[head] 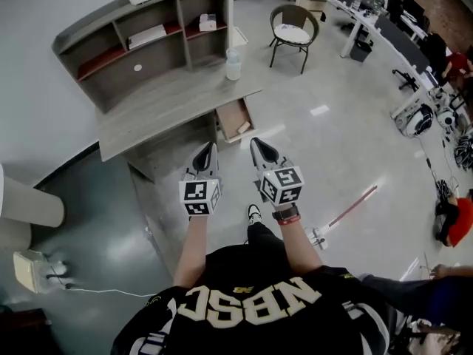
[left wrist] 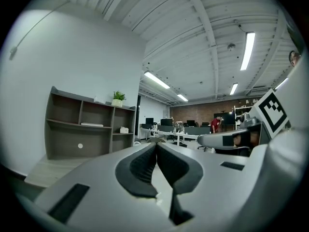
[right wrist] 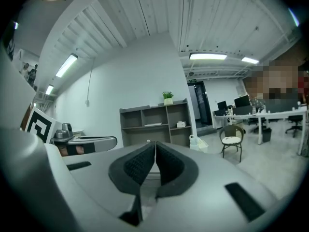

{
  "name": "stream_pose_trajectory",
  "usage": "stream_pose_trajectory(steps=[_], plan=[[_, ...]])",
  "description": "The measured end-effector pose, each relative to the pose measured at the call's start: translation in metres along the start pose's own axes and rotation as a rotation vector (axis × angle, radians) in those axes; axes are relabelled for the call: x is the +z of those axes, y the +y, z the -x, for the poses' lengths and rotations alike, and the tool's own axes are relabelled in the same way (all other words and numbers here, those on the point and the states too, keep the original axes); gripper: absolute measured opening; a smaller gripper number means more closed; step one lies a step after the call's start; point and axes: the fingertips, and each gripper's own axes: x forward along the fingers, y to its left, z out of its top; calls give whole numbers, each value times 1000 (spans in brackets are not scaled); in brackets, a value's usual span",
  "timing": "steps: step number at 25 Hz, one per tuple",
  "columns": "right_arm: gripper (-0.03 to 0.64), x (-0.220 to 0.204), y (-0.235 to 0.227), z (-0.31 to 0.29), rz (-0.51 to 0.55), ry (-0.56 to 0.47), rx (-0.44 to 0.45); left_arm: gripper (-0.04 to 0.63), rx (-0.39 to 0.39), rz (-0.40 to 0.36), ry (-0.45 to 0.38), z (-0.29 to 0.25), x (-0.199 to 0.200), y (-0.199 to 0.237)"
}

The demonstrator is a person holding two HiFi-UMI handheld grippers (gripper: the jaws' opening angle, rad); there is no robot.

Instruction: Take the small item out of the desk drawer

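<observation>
Now | desk (head: 170,102): ahead, apart from both grippers | left gripper (head: 206,156): jaws together, empty | drawer (head: 233,119): stands open, pale item (head: 243,129) seems to lie inside | right gripper (head: 263,152): jaws together, empty | risk: reaching in with closed jaws could shove the item deeper, or strike the drawer wall.

Left gripper (left wrist: 156,145): dark ribbed pads meet at the tips, nothing between them. Beyond the jaws, a grey shelf unit (left wrist: 82,134) stands against the white wall, with a potted plant (left wrist: 118,98) on top, a small white box (left wrist: 124,130) in its right compartment and a pale desk top (left wrist: 48,170) below. At right, the right gripper (left wrist: 231,140) lies level beside its marker cube (left wrist: 272,112); far back among office desks stands a person in red (left wrist: 215,124).
</observation>
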Motion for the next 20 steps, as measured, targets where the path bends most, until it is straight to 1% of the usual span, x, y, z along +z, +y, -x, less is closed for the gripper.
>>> stream_pose_trajectory(steps=[5, 9, 12, 15, 20], plan=[[8, 17, -55, -51, 10, -11, 66, 15, 28, -16, -14, -76, 8, -3], [8, 14, -84, -78, -13, 20, 129, 15, 86, 3, 35, -112, -8, -2], [8, 3, -103, -91, -12, 59, 163, 15, 104, 10, 75, -135, -24, -6], [8, -18, -114, -99, -36, 109, 191, 15, 119, 17, 128, -143, -44, -11], [8, -52, -132, -125, -65, 191, 216, 15, 129, 43, 196, -162, -75, -3]])
